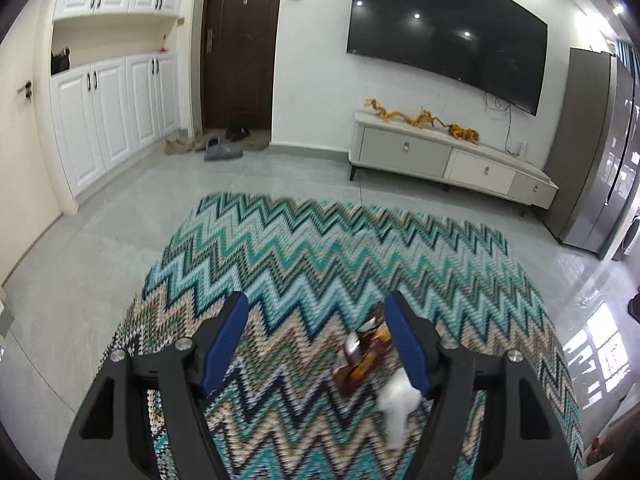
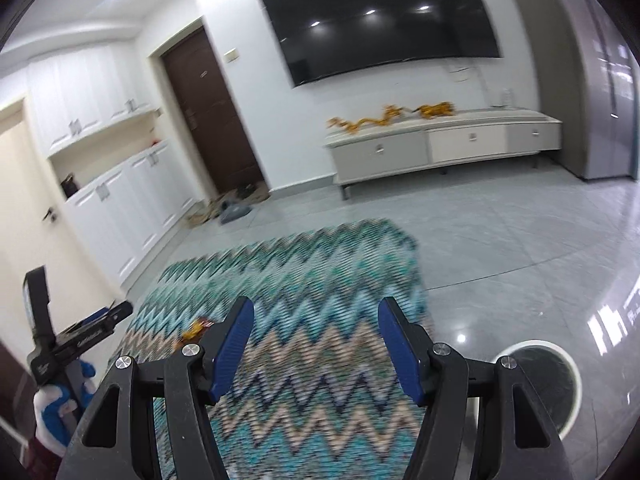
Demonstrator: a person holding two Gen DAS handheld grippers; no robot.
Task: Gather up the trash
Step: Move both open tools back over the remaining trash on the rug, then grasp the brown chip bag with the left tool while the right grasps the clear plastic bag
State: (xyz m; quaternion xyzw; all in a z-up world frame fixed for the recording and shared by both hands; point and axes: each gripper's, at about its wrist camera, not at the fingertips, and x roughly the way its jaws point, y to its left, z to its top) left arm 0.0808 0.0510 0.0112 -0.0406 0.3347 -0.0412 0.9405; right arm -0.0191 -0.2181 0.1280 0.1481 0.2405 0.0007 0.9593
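Observation:
A brown and orange snack wrapper lies on the zigzag rug, and a crumpled white tissue lies just below it. My left gripper is open above the rug, and both pieces sit close to the inside of its right finger. My right gripper is open and empty above the same rug. The wrapper shows partly behind its left finger. A round white bin with a dark liner stands on the floor at lower right. The left gripper shows at the left edge.
A white TV cabinet with a yellow ornament stands under a wall TV. White cupboards line the left wall beside a dark door with shoes. A grey fridge stands at right.

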